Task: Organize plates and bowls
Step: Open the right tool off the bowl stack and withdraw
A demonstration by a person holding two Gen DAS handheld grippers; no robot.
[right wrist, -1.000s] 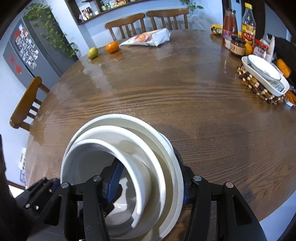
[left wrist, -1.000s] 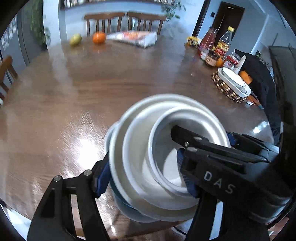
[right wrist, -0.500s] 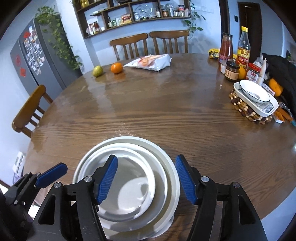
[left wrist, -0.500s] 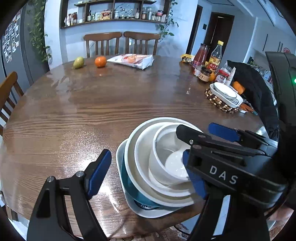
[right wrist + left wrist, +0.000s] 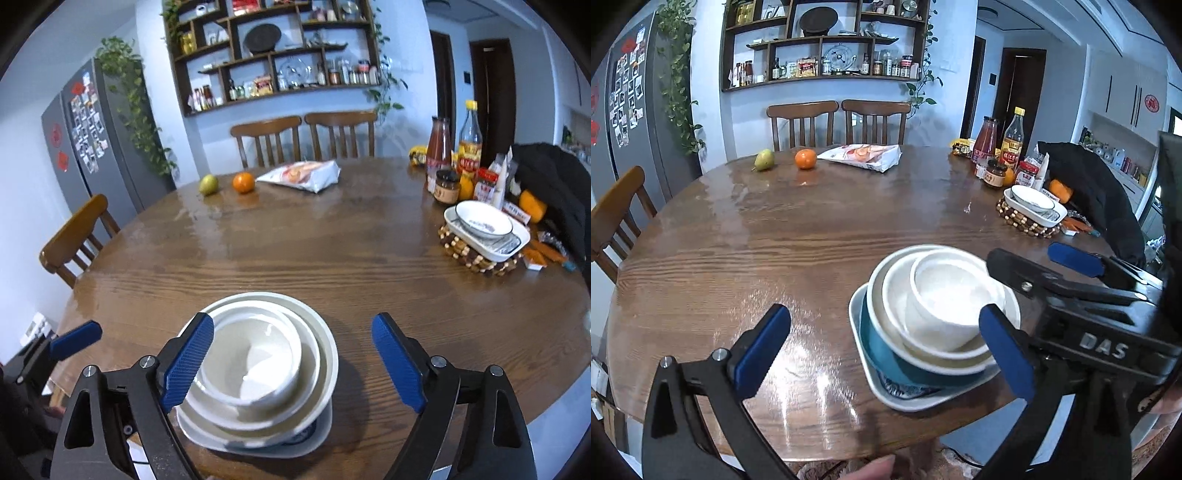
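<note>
A nested stack stands near the table's front edge: a small white bowl inside a wider white bowl, inside a blue bowl, all on a white plate. My left gripper hovers just before the stack. Its jaws are opening wide and neither pad presses the stack, though the right pad overlaps its edge in the picture. My right gripper hangs above and before the stack, jaws opening. Its left pad only overlaps the rim.
A round bowl in a rectangular white dish rests on a beaded trivet at the right. Bottles and jars, an orange, a pear and a snack bag lie farther back. Chairs ring the table; a dark jacket lies right.
Both grippers let go of the stack, widened their jaws and pulled back and upward. The stack stays on the table and now looks smaller and farther off.
</note>
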